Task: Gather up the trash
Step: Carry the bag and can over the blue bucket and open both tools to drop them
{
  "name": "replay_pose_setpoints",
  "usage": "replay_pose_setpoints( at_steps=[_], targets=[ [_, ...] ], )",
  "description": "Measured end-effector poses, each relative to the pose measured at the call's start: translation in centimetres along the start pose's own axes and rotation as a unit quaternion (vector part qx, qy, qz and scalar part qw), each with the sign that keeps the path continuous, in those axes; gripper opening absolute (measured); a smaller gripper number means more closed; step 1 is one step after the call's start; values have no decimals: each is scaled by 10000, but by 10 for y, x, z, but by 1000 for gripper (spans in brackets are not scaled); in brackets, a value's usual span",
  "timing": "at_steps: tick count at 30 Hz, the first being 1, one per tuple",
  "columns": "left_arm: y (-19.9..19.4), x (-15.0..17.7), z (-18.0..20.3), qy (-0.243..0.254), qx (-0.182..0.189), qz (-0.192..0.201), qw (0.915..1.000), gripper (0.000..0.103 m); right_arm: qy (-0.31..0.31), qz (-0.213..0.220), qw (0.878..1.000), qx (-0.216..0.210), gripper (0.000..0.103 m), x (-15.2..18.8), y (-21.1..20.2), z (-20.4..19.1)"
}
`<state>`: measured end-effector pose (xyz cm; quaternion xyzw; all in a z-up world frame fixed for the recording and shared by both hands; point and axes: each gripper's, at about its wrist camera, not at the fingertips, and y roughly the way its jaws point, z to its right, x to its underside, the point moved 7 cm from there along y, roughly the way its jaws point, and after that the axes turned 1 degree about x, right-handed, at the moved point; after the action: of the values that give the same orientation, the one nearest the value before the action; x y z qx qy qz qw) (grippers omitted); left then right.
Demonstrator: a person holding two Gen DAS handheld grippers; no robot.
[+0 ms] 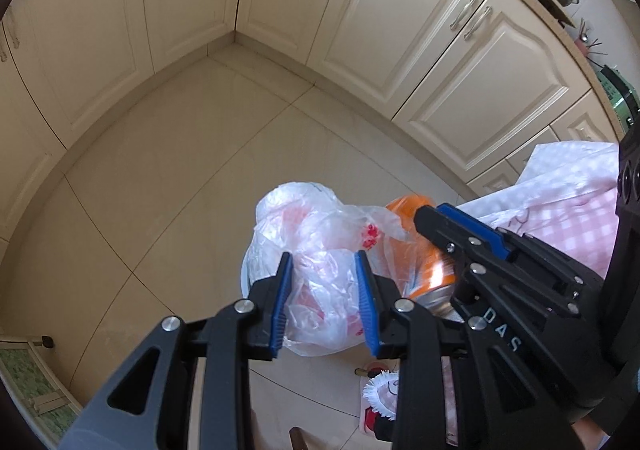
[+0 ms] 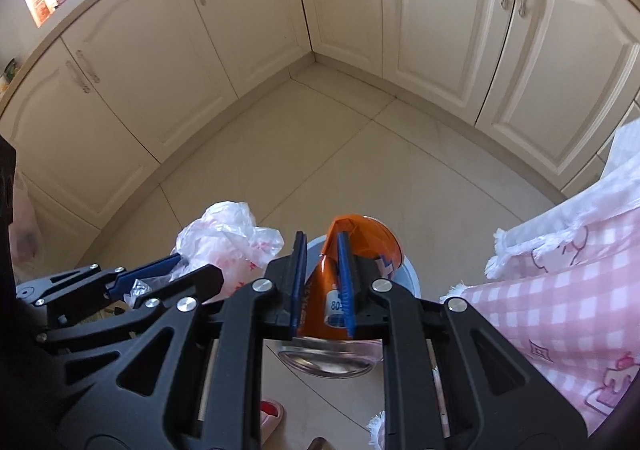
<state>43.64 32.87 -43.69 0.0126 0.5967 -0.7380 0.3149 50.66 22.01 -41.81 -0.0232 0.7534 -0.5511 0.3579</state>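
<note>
A pale round bin (image 2: 412, 282) sits on the tiled floor (image 1: 168, 185) directly below both grippers; its contents are hidden from me. My left gripper (image 1: 325, 286) has its jaws pinching a crumpled clear plastic bag (image 1: 308, 234) above the bin. My right gripper (image 2: 322, 282) has its jaws narrowly set, clamping a crushed orange can (image 2: 360, 246) over the bin rim.

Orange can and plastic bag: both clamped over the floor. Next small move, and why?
Probably lower both a bit further before releasing. The right tool is shut on the crushed orange can, the left tool on the crumpled plastic bag. A pale round rim, possibly a bin, shows just beneath them, so letting go closer to it should keep both from missing.
</note>
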Motion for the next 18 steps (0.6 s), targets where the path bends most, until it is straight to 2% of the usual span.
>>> replay_pose_setpoints(
  at_steps=[7, 12, 14, 16, 18],
  targets=[
    [23, -4, 14, 75, -26, -181, 9998, 30, 203, -54, 9997, 82, 20, 12, 6, 13],
    [34, -1, 23, 164, -22, -270, 9995, 30, 361, -18, 9984, 442, 32, 22, -3, 30],
    [38, -2, 26, 220, -38, -308, 9993, 30, 451, 67, 9965, 698, 45, 24, -9, 39],
    [46, 0, 30, 271, -53, -444, 9986, 30, 577, 108, 9954, 756, 51, 27, -16, 47],
    [51, 2, 34, 310, -48, -524, 9981, 31, 645, 109, 9950, 761, 51, 29, -18, 52]
  ],
)
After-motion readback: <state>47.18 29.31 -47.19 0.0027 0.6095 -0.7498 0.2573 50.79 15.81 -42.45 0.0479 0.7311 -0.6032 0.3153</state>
